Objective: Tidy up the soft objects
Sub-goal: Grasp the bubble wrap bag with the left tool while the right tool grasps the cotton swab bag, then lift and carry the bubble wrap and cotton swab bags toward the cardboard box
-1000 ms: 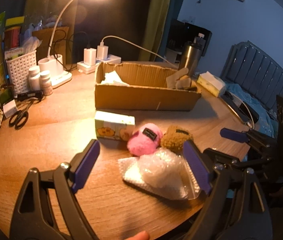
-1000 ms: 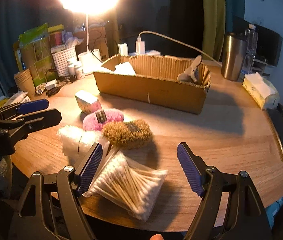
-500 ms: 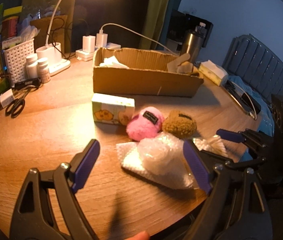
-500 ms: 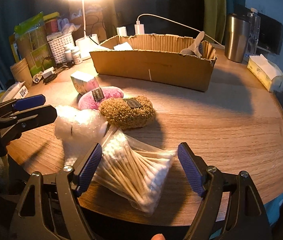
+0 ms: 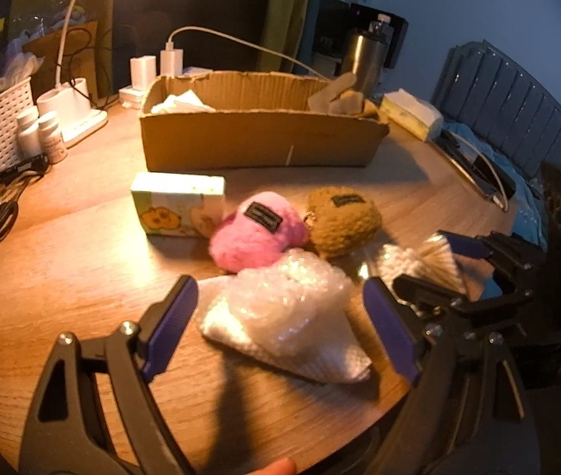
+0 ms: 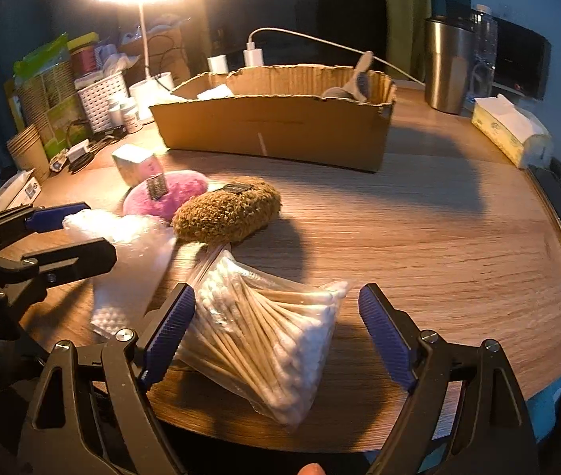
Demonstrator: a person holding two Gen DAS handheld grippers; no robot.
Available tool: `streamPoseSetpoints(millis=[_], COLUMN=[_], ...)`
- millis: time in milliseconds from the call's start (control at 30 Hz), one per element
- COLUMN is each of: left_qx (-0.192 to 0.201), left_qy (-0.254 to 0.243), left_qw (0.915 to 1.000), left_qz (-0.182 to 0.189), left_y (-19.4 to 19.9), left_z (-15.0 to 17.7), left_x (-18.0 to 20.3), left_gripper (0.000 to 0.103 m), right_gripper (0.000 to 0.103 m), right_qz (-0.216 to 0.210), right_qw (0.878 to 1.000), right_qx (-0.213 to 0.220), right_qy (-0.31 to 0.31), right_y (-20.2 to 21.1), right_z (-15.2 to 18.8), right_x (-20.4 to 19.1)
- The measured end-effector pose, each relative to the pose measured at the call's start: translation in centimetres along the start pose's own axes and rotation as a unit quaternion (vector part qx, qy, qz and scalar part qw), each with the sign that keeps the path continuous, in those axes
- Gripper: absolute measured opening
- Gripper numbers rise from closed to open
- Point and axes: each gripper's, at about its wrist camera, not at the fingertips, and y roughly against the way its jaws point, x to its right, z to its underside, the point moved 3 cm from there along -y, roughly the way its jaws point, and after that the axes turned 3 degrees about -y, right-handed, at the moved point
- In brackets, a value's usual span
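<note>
left gripper (image 5: 280, 324): jaws are held wide apart, nothing is gripped, bubble wrap (image 5: 284, 308) is seen between them on the table (image 5: 62, 277) | right gripper (image 6: 276, 328): jaws have just been opening, bag of cotton swabs (image 6: 268, 340) lies between, not pressed | pink plush (image 5: 256, 229) and brown plush (image 5: 344, 219) are placed before the cardboard box (image 5: 256, 142)
</note>
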Motion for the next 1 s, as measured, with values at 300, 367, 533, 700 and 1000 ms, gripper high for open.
streamPoseSetpoints(millis=[300, 367, 533, 700, 1000], left_qx=[-0.02, -0.018, -0.007, -0.003, 0.019], left_qy=[-0.033, -0.042, -0.046, -0.049, -0.046], left_qw=[0.9989, 0.9986, 0.9987, 0.9987, 0.9987], left_qz=[-0.026, -0.027, -0.021, -0.015, -0.008], left_y=[-1.7, -1.7, -1.2, -1.0, 0.4], left_z=[0.1, 0.3, 0.3, 0.4, 0.0], left_x=[1.0, 1.3, 1.4, 1.5, 1.3], left_gripper=[0.086, 0.085, 0.068, 0.059, 0.055], right_gripper=[0.086, 0.085, 0.073, 0.066, 0.064], right_qz=[0.01, 0.006, -0.013, -0.019, -0.013], right_qw=[1.0, 1.0, 1.0, 1.0, 0.999], right_qx=[0.007, 0.006, 0.007, 0.014, 0.024], right_qy=[-0.015, -0.017, -0.021, -0.018, -0.021], right_y=[0.2, 0.1, 0.0, 0.3, 1.0], right_z=[0.0, 0.1, 0.2, 0.1, -0.3], right_x=[1.2, 1.1, 0.7, 0.4, 1.1])
